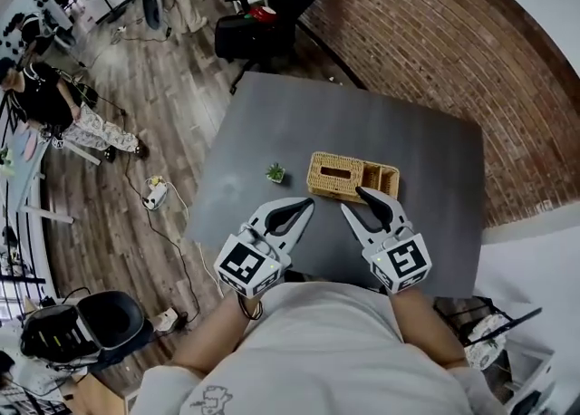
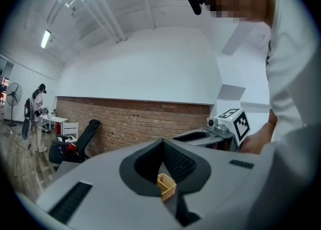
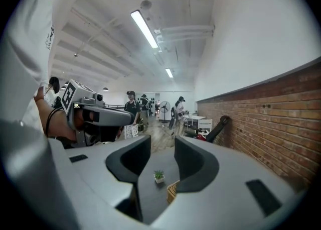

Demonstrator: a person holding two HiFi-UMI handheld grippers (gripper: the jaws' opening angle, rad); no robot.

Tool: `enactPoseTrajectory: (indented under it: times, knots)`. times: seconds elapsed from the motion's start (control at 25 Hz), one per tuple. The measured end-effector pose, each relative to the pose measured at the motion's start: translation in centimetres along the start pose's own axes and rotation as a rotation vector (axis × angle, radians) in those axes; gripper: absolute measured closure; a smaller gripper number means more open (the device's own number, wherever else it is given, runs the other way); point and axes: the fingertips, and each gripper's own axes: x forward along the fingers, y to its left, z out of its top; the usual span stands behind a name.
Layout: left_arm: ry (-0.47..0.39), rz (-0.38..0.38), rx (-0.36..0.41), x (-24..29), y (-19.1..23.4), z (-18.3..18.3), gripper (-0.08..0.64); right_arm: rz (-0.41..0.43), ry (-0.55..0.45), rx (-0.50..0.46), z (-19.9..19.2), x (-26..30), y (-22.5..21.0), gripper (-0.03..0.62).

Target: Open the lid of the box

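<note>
Box (image 1: 352,176) (one, wicker), one potted plant (image 1: 275,172), one grey table (image 1: 317,114)

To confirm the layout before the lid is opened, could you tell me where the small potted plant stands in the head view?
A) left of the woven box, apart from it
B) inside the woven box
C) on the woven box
A: the small green potted plant stands on the grey table, left of the tan woven rectangular box, with bare tabletop between them.

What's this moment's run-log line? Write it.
left gripper: jaws shut, empty | right gripper: jaws open, empty | rectangular woven wicker box: just ahead, lid on
</note>
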Motion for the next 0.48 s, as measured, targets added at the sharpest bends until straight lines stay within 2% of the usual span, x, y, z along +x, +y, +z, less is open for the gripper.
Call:
enactPoseTrajectory:
  times: [0.48]
  knots:
    - [0.052, -0.113, -0.027, -1.6, 2.3, -0.5, 0.549, -0.102, 0.044, 0.052, -0.2, 1.6, 2.1, 0.435]
